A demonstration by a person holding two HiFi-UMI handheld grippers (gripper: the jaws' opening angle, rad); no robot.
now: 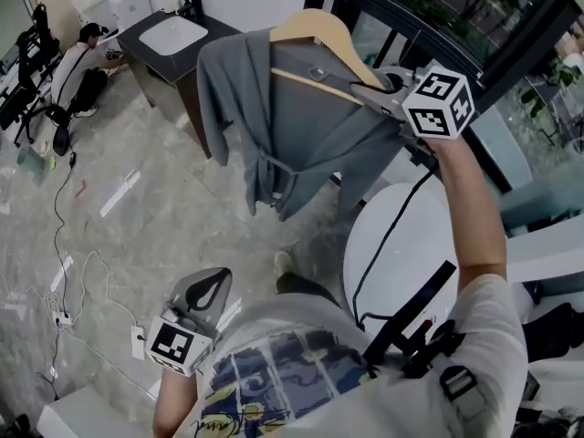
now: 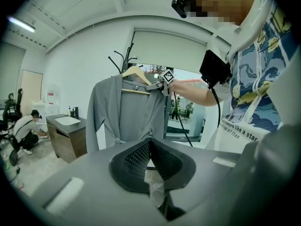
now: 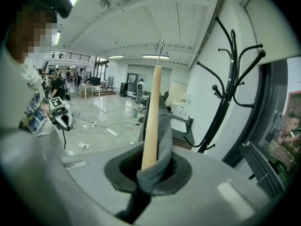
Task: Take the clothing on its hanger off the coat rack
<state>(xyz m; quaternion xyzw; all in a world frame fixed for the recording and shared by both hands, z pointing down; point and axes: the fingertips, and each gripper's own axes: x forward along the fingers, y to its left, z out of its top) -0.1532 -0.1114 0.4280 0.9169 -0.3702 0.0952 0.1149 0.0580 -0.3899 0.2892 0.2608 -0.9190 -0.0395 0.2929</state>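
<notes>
A grey garment hangs on a wooden hanger, held up in the air in front of me. My right gripper is shut on the hanger's right end, with the garment's shoulder pinched in too. In the right gripper view the hanger runs straight out from the jaws, and its metal hook hangs free, apart from the black coat rack at the right. My left gripper is low by my waist, shut and holding nothing. From the left gripper view the garment is seen ahead, untouched.
A dark cabinet with a white sink stands behind the garment. A person crouches on the floor at the far left. Cables and a power strip lie on the floor. A white round table is under my right arm.
</notes>
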